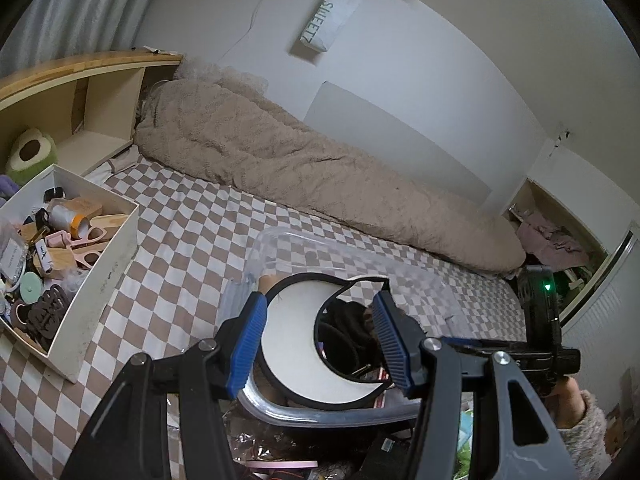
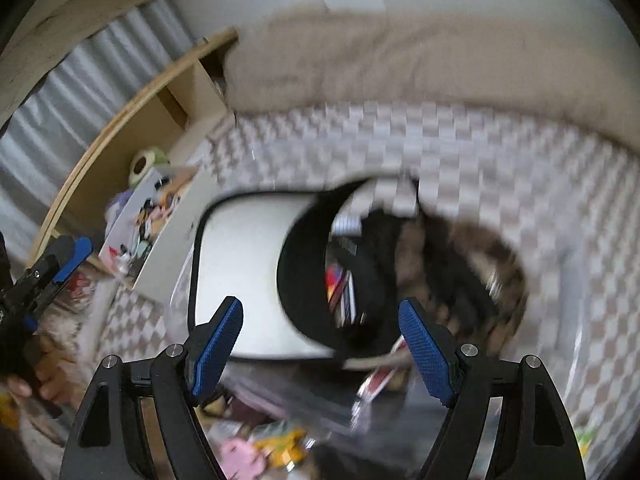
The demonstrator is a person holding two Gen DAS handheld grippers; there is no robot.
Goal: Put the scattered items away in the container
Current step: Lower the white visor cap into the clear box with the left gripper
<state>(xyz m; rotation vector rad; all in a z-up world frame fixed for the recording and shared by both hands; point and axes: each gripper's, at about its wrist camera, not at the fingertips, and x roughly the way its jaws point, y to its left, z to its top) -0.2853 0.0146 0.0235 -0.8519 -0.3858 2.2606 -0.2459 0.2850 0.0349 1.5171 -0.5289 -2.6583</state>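
Observation:
A white sun visor (image 1: 296, 352) with a black edge lies on top of the dark things in a clear plastic bin (image 1: 280, 240) on the checked bed. My left gripper (image 1: 320, 300) hovers short of the bin's near rim, its jaws apart with nothing pressed between the pads. The visor shows through the gap, farther off. In the blurred right wrist view my right gripper (image 2: 322, 348) stands open just above the visor (image 2: 248, 272), holding nothing. The left gripper (image 2: 68, 254) sits at the far left of that view, well apart from the visor.
A white cardboard box (image 1: 100, 280) full of small items stands left of the bin. A beige fluffy blanket (image 1: 320, 176) runs along the wall. Loose packets (image 1: 280, 456) lie just in front of the bin. A wooden shelf (image 1: 80, 68) is at the bed's head.

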